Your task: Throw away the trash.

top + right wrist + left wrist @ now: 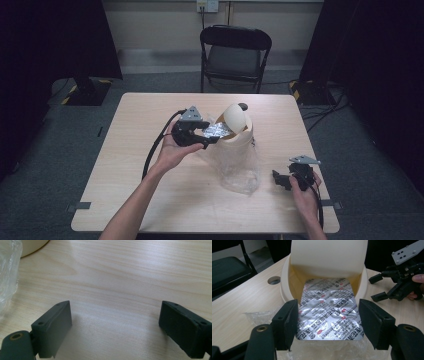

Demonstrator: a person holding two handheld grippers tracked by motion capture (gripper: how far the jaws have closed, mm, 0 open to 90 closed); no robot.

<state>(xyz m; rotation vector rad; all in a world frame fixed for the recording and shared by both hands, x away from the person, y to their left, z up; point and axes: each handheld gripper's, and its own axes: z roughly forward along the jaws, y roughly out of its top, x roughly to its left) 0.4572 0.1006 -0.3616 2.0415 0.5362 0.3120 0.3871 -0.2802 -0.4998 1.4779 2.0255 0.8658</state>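
A cream bin (236, 131) with a swing lid (327, 255) stands at the middle of the table, on a clear plastic bag (241, 169). A silver foil blister pack (328, 312) reaches into the bin's mouth under the tilted lid. My left gripper (328, 320) is shut on the pack, one pad on each long edge. From above, the left gripper (212, 138) is just left of the bin, held off the table. My right gripper (278, 179) rests near the table's front right, open, with bare wood between its jaws (115, 322). It also appears across the table as the right gripper (377, 288).
The wooden table (150, 190) has a round cable hole (243, 106) just behind the bin. A black folding chair (235, 50) stands beyond the far edge. The crumpled bag (7, 270) and the bin's base (32, 246) lie ahead-left of the right gripper.
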